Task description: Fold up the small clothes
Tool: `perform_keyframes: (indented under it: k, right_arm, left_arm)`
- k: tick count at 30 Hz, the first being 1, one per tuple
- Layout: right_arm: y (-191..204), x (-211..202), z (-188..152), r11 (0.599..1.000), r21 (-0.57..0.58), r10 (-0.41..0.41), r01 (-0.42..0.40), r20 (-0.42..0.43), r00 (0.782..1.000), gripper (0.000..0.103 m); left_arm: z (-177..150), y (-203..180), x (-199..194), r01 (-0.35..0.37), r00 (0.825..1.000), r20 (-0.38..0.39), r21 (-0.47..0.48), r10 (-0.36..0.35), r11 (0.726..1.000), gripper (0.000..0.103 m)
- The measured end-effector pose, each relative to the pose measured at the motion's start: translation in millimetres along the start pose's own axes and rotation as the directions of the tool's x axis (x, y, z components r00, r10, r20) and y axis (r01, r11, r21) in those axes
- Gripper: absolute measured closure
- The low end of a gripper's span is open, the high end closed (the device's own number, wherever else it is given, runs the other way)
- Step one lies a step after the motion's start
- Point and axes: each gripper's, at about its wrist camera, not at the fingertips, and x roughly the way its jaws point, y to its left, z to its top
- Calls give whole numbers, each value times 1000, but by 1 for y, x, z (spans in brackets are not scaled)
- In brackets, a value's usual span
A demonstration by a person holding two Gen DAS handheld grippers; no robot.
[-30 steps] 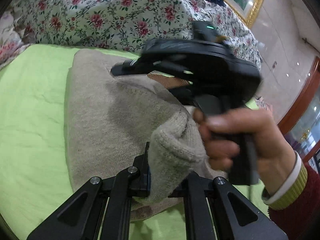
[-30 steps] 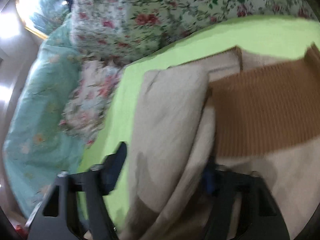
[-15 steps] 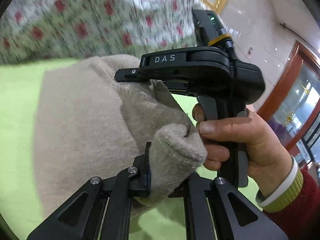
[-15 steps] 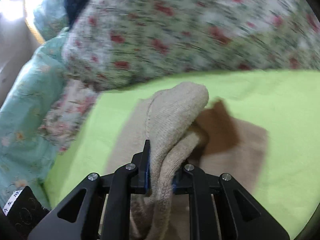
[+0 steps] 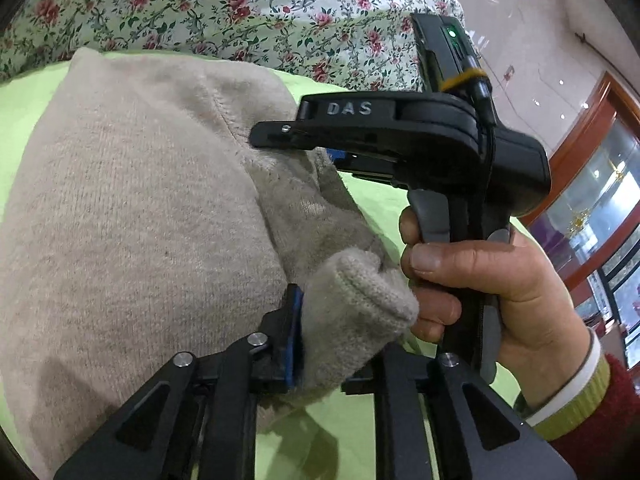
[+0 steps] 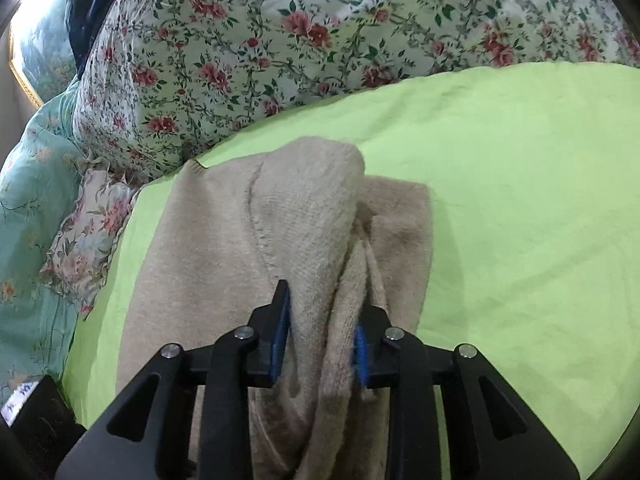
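Observation:
A beige knit sweater point(image 5: 132, 208) lies folded over on the lime green sheet point(image 6: 520, 184). My left gripper point(image 5: 336, 336) is shut on a bunched edge of the sweater and holds it up. My right gripper point(image 6: 322, 340) is shut on another thick fold of the same sweater point(image 6: 304, 216). In the left wrist view the right gripper point(image 5: 400, 140) shows as a black tool held in a hand, just right of the sweater, its tip against the fabric. The sweater's lower layers are hidden under the top fold.
A flowered quilt point(image 6: 320, 28) is piled along the far side of the bed. A teal flowered cover point(image 6: 28, 208) lies at the left. A small flowered pillow point(image 6: 84, 240) sits by the sweater's left edge. A wooden cabinet point(image 5: 592, 152) stands at the right.
The right gripper closed on the sweater a second ago. Both grippers have carried the fold over, covering the brown ribbed band. The sweater now lies as a narrower beige bundle.

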Motion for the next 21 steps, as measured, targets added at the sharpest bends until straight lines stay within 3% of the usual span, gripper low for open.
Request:
perform_keyframes:
  k: [3, 6, 8, 10, 16, 18, 21]
  right_arm:
    - [2, -10, -6, 1000, 5, -24, 24, 19, 1000, 60]
    - [1, -24, -12, 999, 14, -42, 42, 45, 998, 37]
    - [-2, -32, -17, 999, 19, -46, 45, 55, 997, 32]
    - [-8, -41, -23, 998, 43, -38, 36, 50, 998, 26]
    - [-20, -51, -39, 996, 87, 12, -15, 29, 1000, 21]
    - [-22, -47, -42, 995, 94, 32, -33, 11, 999, 21]
    - [-21, -40, -44, 995, 90, 49, -48, -10, 999, 21]
  left_arm:
    - [-8, -4, -14, 41, 999, -11, -13, -41, 999, 64]
    - [-16, -13, -35, 59, 998, 5, 1, -59, 998, 48]
    - [-19, -14, -54, 75, 997, 22, 6, -75, 997, 39]
    - [-20, -10, -72, 67, 997, 44, 9, -67, 998, 22]
    - [-10, 42, -113, 14, 993, 114, -85, -5, 996, 12]
    - [-2, 67, -112, -17, 993, 112, -135, 33, 991, 11]
    - [12, 103, -101, 8, 996, 88, -228, 12, 974, 11]
